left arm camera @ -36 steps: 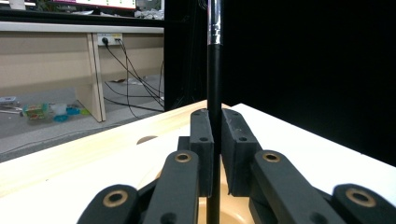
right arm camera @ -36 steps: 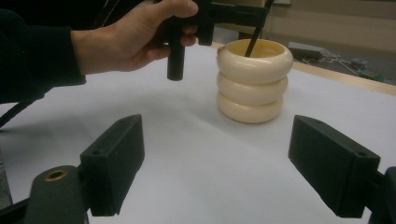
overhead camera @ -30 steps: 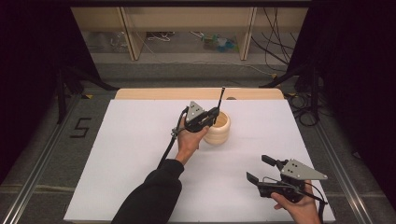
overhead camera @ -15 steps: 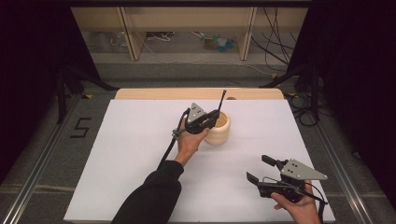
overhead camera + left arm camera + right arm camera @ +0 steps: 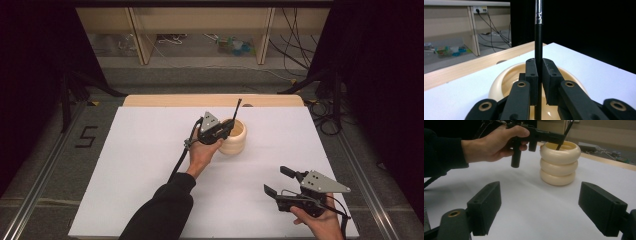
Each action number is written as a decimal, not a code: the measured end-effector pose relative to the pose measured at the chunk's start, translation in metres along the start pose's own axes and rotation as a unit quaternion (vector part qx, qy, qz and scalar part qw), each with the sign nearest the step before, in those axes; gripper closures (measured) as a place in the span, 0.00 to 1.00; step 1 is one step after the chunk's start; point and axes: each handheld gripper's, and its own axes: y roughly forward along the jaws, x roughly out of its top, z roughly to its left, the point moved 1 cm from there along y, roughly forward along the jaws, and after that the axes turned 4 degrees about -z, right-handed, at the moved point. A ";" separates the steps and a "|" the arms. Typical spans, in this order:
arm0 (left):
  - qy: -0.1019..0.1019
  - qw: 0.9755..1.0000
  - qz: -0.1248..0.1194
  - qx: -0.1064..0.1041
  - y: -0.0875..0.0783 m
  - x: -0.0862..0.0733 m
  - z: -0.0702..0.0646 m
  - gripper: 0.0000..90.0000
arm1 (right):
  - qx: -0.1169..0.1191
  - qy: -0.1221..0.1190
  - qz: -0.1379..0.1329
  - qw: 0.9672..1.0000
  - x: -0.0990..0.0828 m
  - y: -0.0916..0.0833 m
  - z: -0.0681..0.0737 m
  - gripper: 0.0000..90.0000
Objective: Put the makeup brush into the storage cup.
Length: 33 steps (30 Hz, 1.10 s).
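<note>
The black rod (image 5: 538, 45) stands nearly upright with its lower end inside the cream ribbed pot (image 5: 235, 137), which sits on the white counter (image 5: 140, 165) towards its far side, well apart from anything else. A bare wooden strip (image 5: 165, 100) edges the counter behind the pot; shelving and loose cables lie beyond. The left tongs (image 5: 226, 127) hover over the pot's rim, clamped on the rod. The right tongs (image 5: 275, 181) rest low at the near right corner, spread wide and empty, facing the pot.

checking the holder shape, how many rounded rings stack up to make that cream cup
3: the top ring forms the rim around the black pen, the middle ring sits under it, the bottom ring rests on the white table.
</note>
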 end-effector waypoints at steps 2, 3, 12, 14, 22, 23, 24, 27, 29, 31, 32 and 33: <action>-0.008 1.000 0.008 -0.001 0.000 -0.001 0.002 0.86 | 0.000 0.000 0.000 1.000 0.000 0.000 0.000 0.21; -0.003 1.000 0.008 0.000 0.000 -0.001 0.002 0.82 | 0.000 0.000 0.000 1.000 0.000 0.000 0.000 0.22; -0.014 1.000 -0.005 -0.005 -0.009 0.010 0.003 0.69 | 0.004 0.004 -0.005 1.000 -0.001 0.002 0.000 0.21; -0.021 1.000 -0.001 -0.002 -0.011 0.011 0.002 0.65 | 0.003 0.006 -0.004 1.000 -0.001 0.002 0.000 0.21; -0.008 1.000 0.000 -0.011 -0.021 0.020 0.001 0.52 | 0.003 0.005 -0.005 1.000 -0.001 0.001 -0.001 0.22; -0.005 1.000 -0.001 -0.014 -0.022 0.021 0.002 0.50 | 0.003 0.005 -0.006 1.000 -0.001 0.001 -0.001 0.21; -0.001 1.000 0.001 -0.016 -0.024 0.023 0.002 0.49 | 0.002 0.005 -0.004 1.000 -0.001 0.001 -0.001 0.21; 0.000 1.000 0.006 -0.021 -0.029 0.025 0.001 0.44 | 0.002 0.007 -0.004 1.000 -0.001 0.001 -0.001 0.21; 0.000 1.000 0.005 -0.021 -0.033 0.027 0.000 0.41 | -0.001 0.003 0.004 1.000 -0.001 -0.001 -0.001 0.22; 0.003 1.000 0.005 -0.023 -0.038 0.029 -0.001 0.38 | -0.001 0.003 0.002 1.000 -0.001 -0.001 -0.001 0.21; 0.004 1.000 0.006 -0.024 -0.041 0.029 -0.001 0.36 | -0.005 0.002 0.000 1.000 -0.001 -0.001 -0.001 0.21; 0.001 1.000 0.006 -0.026 -0.043 0.029 -0.001 0.34 | -0.007 -0.001 0.003 1.000 0.000 -0.002 -0.001 0.21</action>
